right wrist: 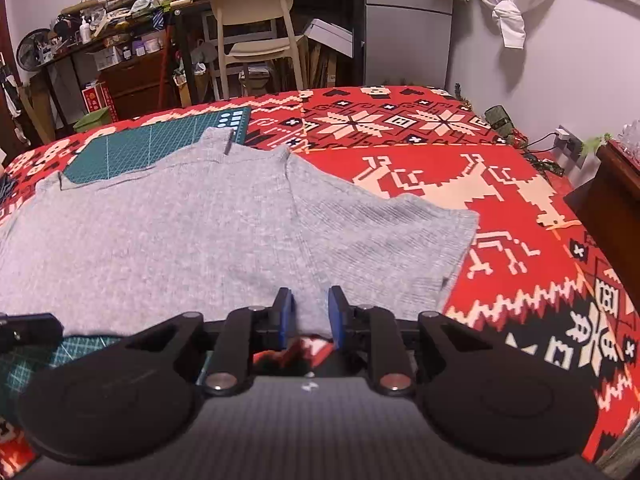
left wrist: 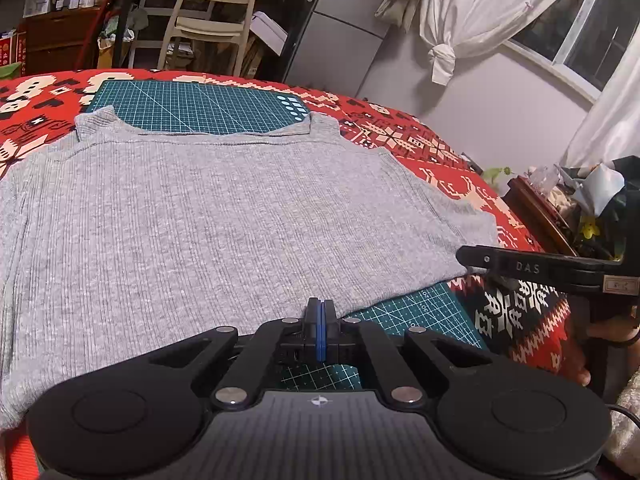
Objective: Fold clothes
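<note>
Your grey ribbed knit top (left wrist: 224, 216) lies spread flat on the green cutting mat (left wrist: 200, 104) and red patterned blanket (right wrist: 500, 208), neckline far, hem near — straight ahead of both grippers. Left gripper (left wrist: 319, 316) sits pressed together at the hem's edge; right gripper (right wrist: 310, 312) — fingers apart — straddles the hem near its right corner.

- The grey ribbed top (left wrist: 224, 216) is lying spread flat across the green cutting mat (left wrist: 200, 106) and the red patterned blanket (left wrist: 420, 136).
- The left gripper (left wrist: 319, 312) is sitting at the top's near hem, its blue pads pressed together.
- The right gripper (left wrist: 472, 256) is reaching in from the right, touching the top's right corner.
- A cream chair (left wrist: 216, 16) is standing beyond the blanket.
</note>
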### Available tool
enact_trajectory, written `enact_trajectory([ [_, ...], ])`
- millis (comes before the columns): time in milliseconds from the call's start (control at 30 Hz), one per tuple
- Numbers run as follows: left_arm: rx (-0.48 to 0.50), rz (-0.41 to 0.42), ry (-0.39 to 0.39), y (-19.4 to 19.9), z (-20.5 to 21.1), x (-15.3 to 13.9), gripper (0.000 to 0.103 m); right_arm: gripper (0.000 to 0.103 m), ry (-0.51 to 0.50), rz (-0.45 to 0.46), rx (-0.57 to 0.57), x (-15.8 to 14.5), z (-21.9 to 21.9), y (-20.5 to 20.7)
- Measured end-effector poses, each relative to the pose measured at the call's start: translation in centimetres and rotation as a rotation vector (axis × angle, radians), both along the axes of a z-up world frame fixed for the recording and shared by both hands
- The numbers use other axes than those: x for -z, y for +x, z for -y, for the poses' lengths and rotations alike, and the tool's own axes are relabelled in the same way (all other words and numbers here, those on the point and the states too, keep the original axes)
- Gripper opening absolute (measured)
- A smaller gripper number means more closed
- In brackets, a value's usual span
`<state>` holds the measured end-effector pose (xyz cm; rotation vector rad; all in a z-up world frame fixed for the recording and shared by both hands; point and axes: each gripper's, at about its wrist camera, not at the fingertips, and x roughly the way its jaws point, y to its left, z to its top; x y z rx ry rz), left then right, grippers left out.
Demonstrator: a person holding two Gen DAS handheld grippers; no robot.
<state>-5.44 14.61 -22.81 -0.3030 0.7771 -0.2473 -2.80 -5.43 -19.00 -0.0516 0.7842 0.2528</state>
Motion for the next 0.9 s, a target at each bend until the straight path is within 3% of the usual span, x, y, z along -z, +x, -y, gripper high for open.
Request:
enact_trajectory([
  [100, -0.001, 0.0, -0.012, 0.0, -0.2, 0.1, 0.003, 0.023, 0.014, 0.01, 0.01, -0.5, 0.4, -0.4],
  [167, -0.002, 0.0, -0.015, 0.0, -0.2, 0.1, 0.003, 0.039, 0.011, 0.044, 0.001, -1.2, 0.3, -1.0],
  [200, -0.002, 0.0, -0.015, 0.0, -0.2, 0.1, 0.003, 0.041, 0.006, 0.059, -0.012, -1.5, -0.1, -1.1],
  [333, -0.002, 0.002, -0.009, 0.0, -0.1, 0.0, 0.003, 0.041, -0.003, 0.083, -0.069, -2.1, -1.8, -0.6],
  [567, -0.003, 0.002, -0.007, -0.1, 0.0, 0.0, 0.003, 0.041, 0.068, 0.02, -0.122, -1.3, -5.6, 0.0],
  [667, -0.003, 0.002, -0.009, -0.1, -0.1, 0.0, 0.003, 0.05, -0.006, 0.044, -0.173, -0.7, -7.8, -1.3],
  [767, -0.003, 0.001, -0.009, -0.1, -0.1, 0.0, 0.003, 0.053, -0.089, 0.058, -0.205, 0.2, -9.0, -2.5],
  [900, -0.002, -0.005, 0.012, -0.3, 0.2, -0.2, 0.003, 0.056, -0.075, 0.05, -0.192, 0.2, -8.6, -3.4],
])
